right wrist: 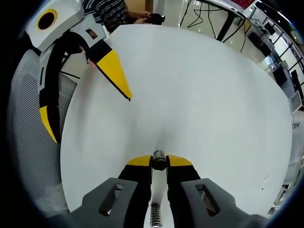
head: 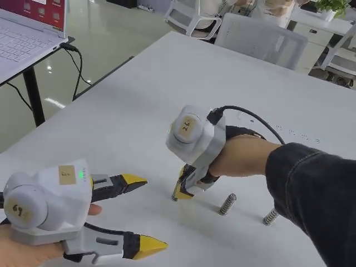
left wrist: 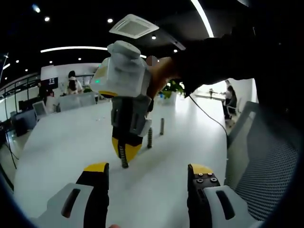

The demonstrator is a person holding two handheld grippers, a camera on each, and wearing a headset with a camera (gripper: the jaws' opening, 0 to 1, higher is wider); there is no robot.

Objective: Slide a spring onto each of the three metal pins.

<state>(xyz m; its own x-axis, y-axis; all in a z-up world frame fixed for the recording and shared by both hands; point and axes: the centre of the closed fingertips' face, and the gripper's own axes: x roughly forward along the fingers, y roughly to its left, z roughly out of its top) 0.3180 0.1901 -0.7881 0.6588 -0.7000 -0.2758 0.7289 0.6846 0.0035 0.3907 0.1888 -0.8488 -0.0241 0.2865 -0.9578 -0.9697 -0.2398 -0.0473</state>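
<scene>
Coiled metal spring (right wrist: 159, 160) sits pinched in the right claw (head: 179, 193), tip down on the white tabletop (head: 167, 94); the left claw (head: 147, 213) hangs wide open nearby.

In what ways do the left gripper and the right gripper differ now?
The left gripper has its jaws wide apart and holds nothing; the right gripper is shut on a spring. The left gripper lies nearly level; the right gripper points steeply down at the table. Both have yellow jaw tips.
</scene>
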